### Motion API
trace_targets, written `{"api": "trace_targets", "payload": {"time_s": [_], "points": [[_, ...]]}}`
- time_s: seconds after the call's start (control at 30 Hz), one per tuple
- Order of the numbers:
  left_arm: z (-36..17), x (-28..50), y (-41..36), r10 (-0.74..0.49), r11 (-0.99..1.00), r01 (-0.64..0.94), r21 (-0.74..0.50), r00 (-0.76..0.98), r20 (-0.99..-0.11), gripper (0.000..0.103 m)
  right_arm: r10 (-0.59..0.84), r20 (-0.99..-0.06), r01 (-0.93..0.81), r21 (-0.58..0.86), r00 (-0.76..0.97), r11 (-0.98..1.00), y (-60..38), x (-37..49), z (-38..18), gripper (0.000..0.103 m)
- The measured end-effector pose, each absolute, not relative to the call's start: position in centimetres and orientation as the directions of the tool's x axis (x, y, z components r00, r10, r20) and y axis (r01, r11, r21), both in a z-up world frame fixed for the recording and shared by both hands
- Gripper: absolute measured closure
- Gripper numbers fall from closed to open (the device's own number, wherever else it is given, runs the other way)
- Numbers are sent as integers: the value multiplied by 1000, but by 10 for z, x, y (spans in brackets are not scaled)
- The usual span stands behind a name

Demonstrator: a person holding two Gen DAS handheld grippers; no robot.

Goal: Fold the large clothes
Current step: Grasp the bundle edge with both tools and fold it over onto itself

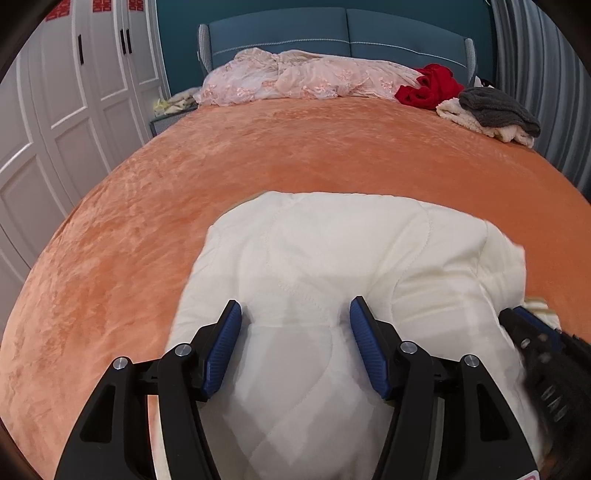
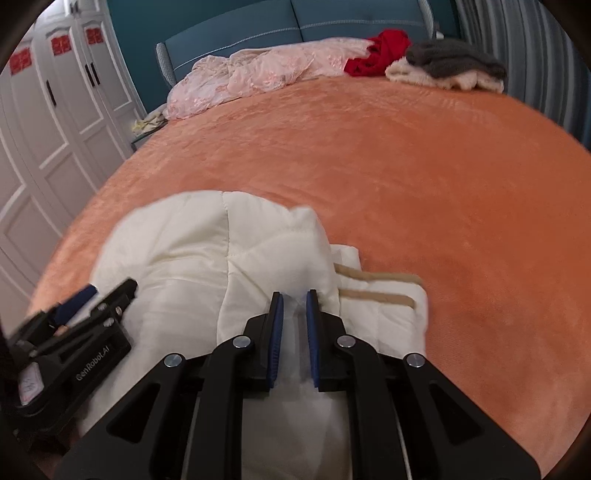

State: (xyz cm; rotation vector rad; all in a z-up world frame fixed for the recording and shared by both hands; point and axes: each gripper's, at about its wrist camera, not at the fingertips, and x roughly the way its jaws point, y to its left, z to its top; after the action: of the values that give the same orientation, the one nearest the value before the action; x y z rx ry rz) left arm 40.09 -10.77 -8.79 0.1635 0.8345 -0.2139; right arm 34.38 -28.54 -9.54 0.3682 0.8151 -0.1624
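A cream quilted garment [image 1: 332, 280], likely a padded jacket, is lying bunched on the orange bedspread [image 1: 155, 206], filling the lower centre of both views. In the right wrist view a tan-trimmed edge [image 2: 376, 286] is showing at centre right, lying flat on the bedspread under the bulkier padded part.

The left gripper [image 1: 295, 314] is standing wide open over the garment in the lower middle of its frame, its 2 blue pads well apart and gripping nothing; whether the pads are touching the fabric is unclear. The right gripper [image 2: 294, 302] is nearly closed at lower centre of its frame, with a thin ridge of cream fabric sitting in the narrow gap between its pads, so it appears to be pinching the garment. Blur is softening the garment's outline, so the cloth seems to be in motion.

Judging by this, 1 fold is under way, with the right tongs drawing a layer over the bulk. The next move probably calls for the left tongs to close on a matching edge, or press down, so the puffy padding does not spring open.

Along the top of both frames a pink lace fabric [image 1: 295, 77], a red garment [image 1: 428, 86] and a grey and cream pile [image 1: 491, 114] are waiting by the blue headboard [image 1: 332, 29].
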Motion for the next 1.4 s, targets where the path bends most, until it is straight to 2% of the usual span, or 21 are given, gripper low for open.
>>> {"api": "trace_targets", "payload": {"time_s": [0.07,0.17,0.2,0.23,0.3,0.4,0.5,0.53,0.6,0.7,0.9,1.4], "points": [[-74,388,-94,-150,965,260,28,638,-755,43,20,-733,276,282,680,919,-289,321,-73,89],[-55,357,-70,-171,964,266,-1,615,-770,43,48,-744,236,271,666,933,-285,282,-49,78],[-49,344,-60,-179,964,266,-15,605,-776,43,64,-748,224,278,660,934,-283,270,-45,66],[-45,332,-51,-183,964,266,-25,591,-786,43,85,-753,213,289,652,933,-281,257,-41,62],[-42,312,-41,-192,963,267,-42,565,-802,43,110,-768,203,300,632,932,-278,240,-40,58],[-44,288,-31,-186,965,259,-48,538,-822,43,148,-794,197,319,590,927,-272,228,-50,59],[-58,280,-29,-161,971,237,-42,509,-845,43,194,-813,188,347,550,919,-266,227,-67,85],[-60,280,-28,-161,973,228,-49,507,-847,42,186,-818,196,339,544,920,-264,226,-69,89],[-61,280,-27,-153,974,221,-45,504,-850,41,152,-816,194,306,557,932,-260,222,-62,92],[-62,280,-32,-141,974,225,-30,497,-856,40,90,-825,208,244,558,947,-254,216,-58,92],[-74,281,-34,-135,976,215,-34,477,-868,39,-18,-869,204,97,495,974,-235,226,-88,91],[-89,282,-43,-92,979,202,14,506,-857,34,-32,-880,209,77,474,975,-234,237,-108,90]]}}
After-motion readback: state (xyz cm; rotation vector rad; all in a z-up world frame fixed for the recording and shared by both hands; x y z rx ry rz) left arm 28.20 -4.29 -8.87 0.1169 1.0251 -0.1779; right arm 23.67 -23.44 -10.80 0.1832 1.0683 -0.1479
